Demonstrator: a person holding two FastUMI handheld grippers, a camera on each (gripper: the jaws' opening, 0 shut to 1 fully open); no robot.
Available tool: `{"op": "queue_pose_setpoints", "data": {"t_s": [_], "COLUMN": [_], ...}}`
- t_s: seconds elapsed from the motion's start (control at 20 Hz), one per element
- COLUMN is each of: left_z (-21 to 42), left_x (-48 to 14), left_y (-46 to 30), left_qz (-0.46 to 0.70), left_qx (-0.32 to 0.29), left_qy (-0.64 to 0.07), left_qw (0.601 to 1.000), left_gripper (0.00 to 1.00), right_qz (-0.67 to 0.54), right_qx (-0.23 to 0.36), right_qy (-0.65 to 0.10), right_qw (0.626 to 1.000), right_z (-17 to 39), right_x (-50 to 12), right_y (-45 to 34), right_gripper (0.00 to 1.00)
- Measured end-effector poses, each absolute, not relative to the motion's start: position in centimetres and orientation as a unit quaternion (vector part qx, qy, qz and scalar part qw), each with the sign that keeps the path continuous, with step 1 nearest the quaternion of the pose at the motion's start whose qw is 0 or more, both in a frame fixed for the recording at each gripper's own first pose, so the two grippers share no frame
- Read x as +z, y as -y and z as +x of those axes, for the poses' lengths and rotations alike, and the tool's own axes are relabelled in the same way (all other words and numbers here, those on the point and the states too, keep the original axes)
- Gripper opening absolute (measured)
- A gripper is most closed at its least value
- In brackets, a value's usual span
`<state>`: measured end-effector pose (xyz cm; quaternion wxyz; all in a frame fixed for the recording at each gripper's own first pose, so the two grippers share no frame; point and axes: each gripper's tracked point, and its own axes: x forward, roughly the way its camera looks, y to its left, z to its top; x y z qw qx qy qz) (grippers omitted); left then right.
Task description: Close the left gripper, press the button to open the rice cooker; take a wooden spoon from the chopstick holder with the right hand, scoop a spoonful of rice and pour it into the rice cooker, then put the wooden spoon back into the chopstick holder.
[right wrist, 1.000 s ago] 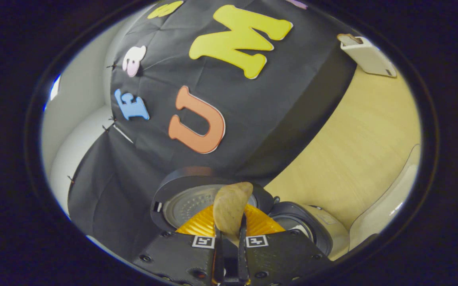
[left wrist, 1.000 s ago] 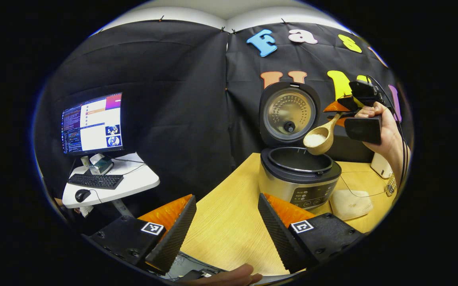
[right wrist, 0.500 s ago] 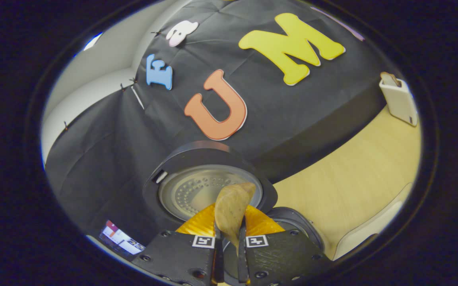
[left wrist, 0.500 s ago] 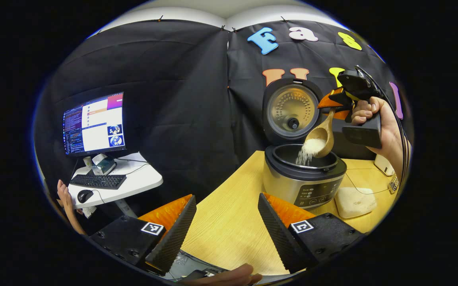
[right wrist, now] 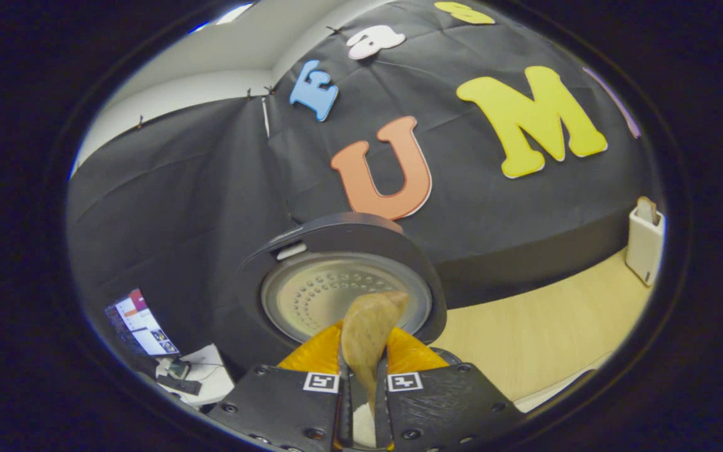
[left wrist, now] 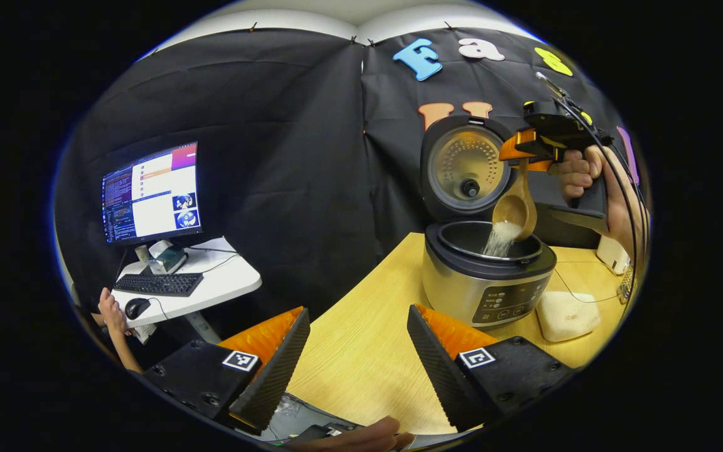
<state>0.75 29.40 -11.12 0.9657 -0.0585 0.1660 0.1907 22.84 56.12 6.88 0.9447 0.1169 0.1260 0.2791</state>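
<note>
1. Spoon (left wrist: 516,207) tipped bowl-down over the open cooker (left wrist: 487,276), and rice (left wrist: 499,237) is streaming off its lip into the pot.
2. My read on handling: the spoon is light and stiff, smooth wood that could twist in the jaws if the pinch is loose. Best held well up the handle, where it is pinched now. The rice is loose grain, so any sideways drift would scatter it over the rim.
3. Right gripper (left wrist: 528,154) sits just above the bowl, its fingers clamped on the handle; a hand (left wrist: 578,179) holds it from the right. In the right gripper view the spoon (right wrist: 368,333) rises from between the closed fingers of that gripper (right wrist: 359,402), with the raised lid (right wrist: 342,282) right behind.
4. Left gripper (left wrist: 358,355) hangs low over the table (left wrist: 361,351), well apart from the cooker, jaws spread wide and holding nothing.
5. The white holder (right wrist: 644,242) stands at the table's far right, well clear of the spoon. It is the return spot once the bowl empties.
</note>
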Motion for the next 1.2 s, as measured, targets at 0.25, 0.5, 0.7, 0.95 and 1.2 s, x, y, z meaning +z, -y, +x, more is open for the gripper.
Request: {"op": "queue_pose_setpoints", "data": {"t_s": [0.25,0.5,0.7,0.95,1.2], "left_z": [1.0,1.2,1.5,1.6,1.5], "left_x": [-11.2,-11.3,-11.3,-11.1,-9.6], "left_y": [-29.4,-29.2,-28.9,-28.5,-24.9], "left_qz": [-0.058,-0.059,-0.056,-0.051,-0.052], "left_qx": [0.18,0.165,0.151,0.137,0.111], "left_qy": [-0.162,-0.161,-0.155,-0.147,-0.134], "left_qw": [0.968,0.971,0.975,0.978,0.983], "left_gripper": [1.0,1.0,1.0,0.99,1.0], "right_qz": [0.012,-0.084,-0.192,-0.212,-0.197], "right_qx": [0.287,0.296,0.297,0.292,0.276], "right_qy": [-0.084,-0.033,0.003,0.025,0.026], "right_qw": [0.954,0.951,0.935,0.932,0.94], "right_z": [22.3,21.2,19.9,19.2,19.1], "right_x": [7.1,7.7,7.2,8.2,10.0], "right_y": [-56.8,-58.0,-59.1,-59.5,-55.9], "right_gripper": [0.13,0.13,0.13,0.13,0.14]}}
